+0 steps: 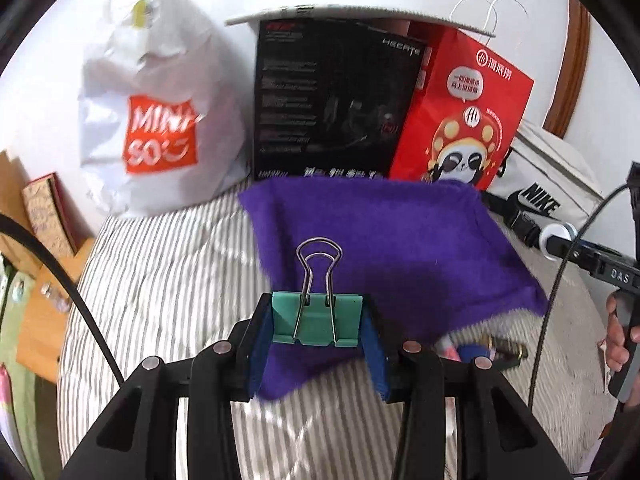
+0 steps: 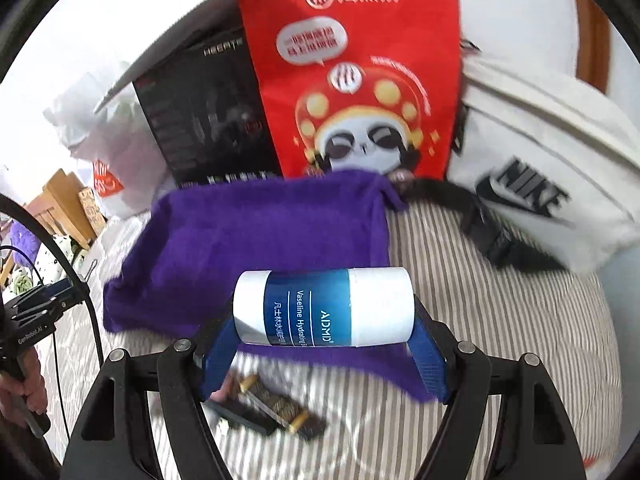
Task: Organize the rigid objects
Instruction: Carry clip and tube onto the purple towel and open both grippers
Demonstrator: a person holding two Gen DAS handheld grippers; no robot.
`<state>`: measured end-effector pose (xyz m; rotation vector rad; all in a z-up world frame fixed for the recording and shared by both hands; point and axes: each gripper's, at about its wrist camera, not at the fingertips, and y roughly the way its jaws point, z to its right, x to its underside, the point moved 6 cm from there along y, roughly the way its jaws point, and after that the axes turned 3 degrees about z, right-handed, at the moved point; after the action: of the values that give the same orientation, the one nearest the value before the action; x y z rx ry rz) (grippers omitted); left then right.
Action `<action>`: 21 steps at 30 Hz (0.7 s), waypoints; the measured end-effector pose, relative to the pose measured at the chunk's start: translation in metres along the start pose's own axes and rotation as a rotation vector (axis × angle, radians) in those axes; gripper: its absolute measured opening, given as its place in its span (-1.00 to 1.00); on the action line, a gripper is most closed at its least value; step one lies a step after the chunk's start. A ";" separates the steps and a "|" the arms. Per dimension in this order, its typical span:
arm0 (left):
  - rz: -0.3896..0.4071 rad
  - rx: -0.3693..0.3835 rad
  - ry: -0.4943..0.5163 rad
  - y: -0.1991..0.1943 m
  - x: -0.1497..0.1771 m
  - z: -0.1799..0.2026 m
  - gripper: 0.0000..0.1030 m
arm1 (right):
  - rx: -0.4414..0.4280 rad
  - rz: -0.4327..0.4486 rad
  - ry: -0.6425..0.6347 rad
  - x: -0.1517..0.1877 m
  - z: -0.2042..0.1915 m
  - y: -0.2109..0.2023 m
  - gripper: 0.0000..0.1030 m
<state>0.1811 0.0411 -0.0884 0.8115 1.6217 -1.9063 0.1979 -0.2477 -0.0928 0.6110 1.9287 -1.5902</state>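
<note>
Left gripper [image 1: 316,326]: I see its blue pads clamped on a teal binder clip [image 1: 317,320], wire handles upright, held above the purple cloth [image 1: 384,236] on the striped bedding [image 1: 160,280]. Right gripper [image 2: 324,320]: jaws stand wide, gripping a white-and-blue Vaseline lotion tube [image 2: 323,307] crosswise by its ends, over the same cloth. Small dark items [image 2: 272,404] lie on the bedding below; red bag [image 2: 356,80] and black box [image 2: 208,120] stand behind the cloth.
</note>
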 end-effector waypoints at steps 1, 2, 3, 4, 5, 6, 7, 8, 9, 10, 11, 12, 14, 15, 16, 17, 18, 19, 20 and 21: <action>0.000 0.002 0.004 0.003 -0.006 0.001 -0.23 | -0.007 0.003 -0.006 -0.008 -0.002 0.003 0.47; 0.002 0.006 0.010 0.008 -0.014 0.003 -0.23 | -0.012 0.006 -0.014 -0.018 -0.004 0.007 0.47; 0.003 0.009 0.014 0.011 -0.020 0.003 -0.23 | -0.016 0.011 -0.020 -0.026 -0.006 0.010 0.47; 0.003 0.010 0.016 0.015 -0.025 0.004 -0.23 | -0.018 0.020 -0.028 -0.034 -0.008 0.012 0.47; 0.004 0.014 0.016 0.019 -0.032 0.005 -0.23 | -0.021 0.028 -0.040 -0.044 -0.011 0.015 0.47; 0.005 0.020 0.013 0.023 -0.037 0.005 -0.23 | -0.024 0.035 -0.046 -0.050 -0.013 0.016 0.47; 0.004 0.024 0.009 0.026 -0.042 0.005 -0.23 | -0.029 0.043 -0.051 -0.057 -0.014 0.018 0.47; 0.005 0.023 0.005 0.030 -0.047 0.005 -0.23 | -0.034 0.049 -0.056 -0.065 -0.015 0.021 0.47; 0.008 0.020 0.005 0.033 -0.051 0.004 -0.23 | -0.037 0.052 -0.060 -0.072 -0.016 0.026 0.47; 0.010 0.017 0.006 0.036 -0.055 0.005 -0.23 | -0.038 0.054 -0.061 -0.078 -0.016 0.030 0.47; 0.009 0.015 0.006 0.039 -0.059 0.005 -0.23 | -0.041 0.054 -0.063 -0.084 -0.017 0.035 0.47; 0.007 0.014 0.004 0.043 -0.062 0.005 -0.23 | -0.042 0.052 -0.064 -0.087 -0.017 0.040 0.47; 0.004 0.015 0.005 0.051 -0.067 0.007 -0.23 | -0.041 0.047 -0.064 -0.091 -0.016 0.051 0.47; 0.005 0.018 0.006 0.055 -0.069 0.008 -0.23 | -0.040 0.046 -0.065 -0.091 -0.016 0.055 0.47; 0.006 0.021 0.003 0.059 -0.072 0.008 -0.23 | -0.039 0.043 -0.064 -0.090 -0.015 0.059 0.47; 0.004 0.027 -0.001 0.066 -0.075 0.009 -0.23 | -0.037 0.035 -0.058 -0.087 -0.013 0.065 0.47; 0.002 0.029 -0.003 0.070 -0.076 0.009 -0.23 | -0.038 0.030 -0.054 -0.085 -0.012 0.069 0.47; -0.001 0.029 -0.006 0.075 -0.078 0.010 -0.23 | -0.041 0.022 -0.049 -0.083 -0.011 0.074 0.47; -0.004 0.030 -0.010 0.081 -0.080 0.010 -0.23 | -0.038 -0.003 -0.053 -0.080 -0.009 0.082 0.47; -0.005 0.034 -0.012 0.085 -0.081 0.011 -0.23 | -0.027 -0.019 -0.063 -0.079 -0.009 0.088 0.47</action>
<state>0.2969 0.0167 -0.0874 0.8083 1.5897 -1.9433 0.3127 -0.2220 -0.1021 0.5267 1.9127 -1.5736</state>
